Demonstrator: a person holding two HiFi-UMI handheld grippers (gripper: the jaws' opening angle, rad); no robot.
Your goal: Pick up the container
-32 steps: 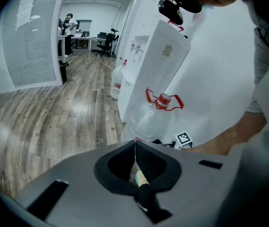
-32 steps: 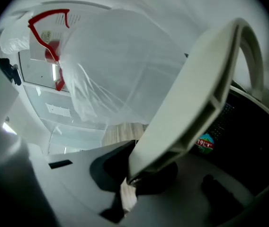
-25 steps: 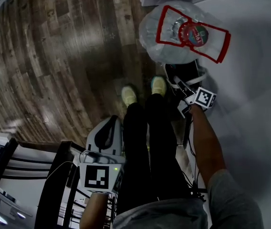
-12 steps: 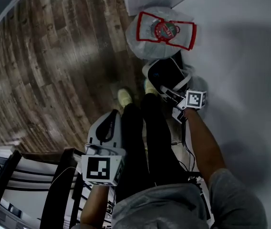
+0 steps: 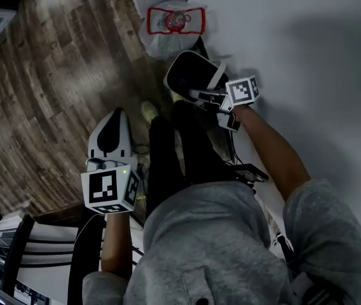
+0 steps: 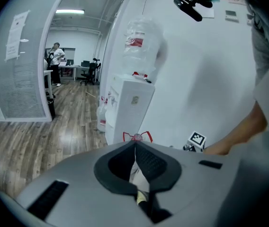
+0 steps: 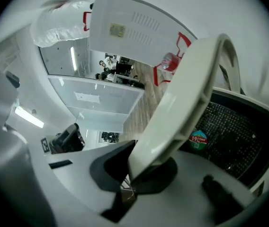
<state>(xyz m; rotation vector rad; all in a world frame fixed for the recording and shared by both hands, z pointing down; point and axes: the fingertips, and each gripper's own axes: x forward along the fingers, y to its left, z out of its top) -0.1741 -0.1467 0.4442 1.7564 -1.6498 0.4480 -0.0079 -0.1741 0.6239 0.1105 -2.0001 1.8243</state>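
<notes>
The right gripper (image 7: 137,171) was clamped on the white rim of the container (image 7: 186,103), its two dark pads pressed against either side of that rim. In the head view its jaw tips were hidden behind the rim, and only the marker cube and body showed beside the container (image 5: 190,75). The container's black mesh inside was cut off at the lower right of the right gripper view, and a small round sticker on it was too small to read. Its underside was hidden in every view, so I could not tell whether it touched the floor.

The right forearm (image 5: 269,154) reached forward and down, bare below a grey sleeve. The left gripper (image 6: 135,148) was held lower at the person's left side, jaws together with nothing between them, pointing ahead toward a water cooler (image 6: 130,110).

The container sat close to the white wall (image 5: 314,49), between a red-printed plastic bag (image 5: 174,21) ahead and the person's shoe (image 5: 149,111). The person's legs and torso covered the ground below. Wooden floor (image 5: 40,75) lay open to the left.
</notes>
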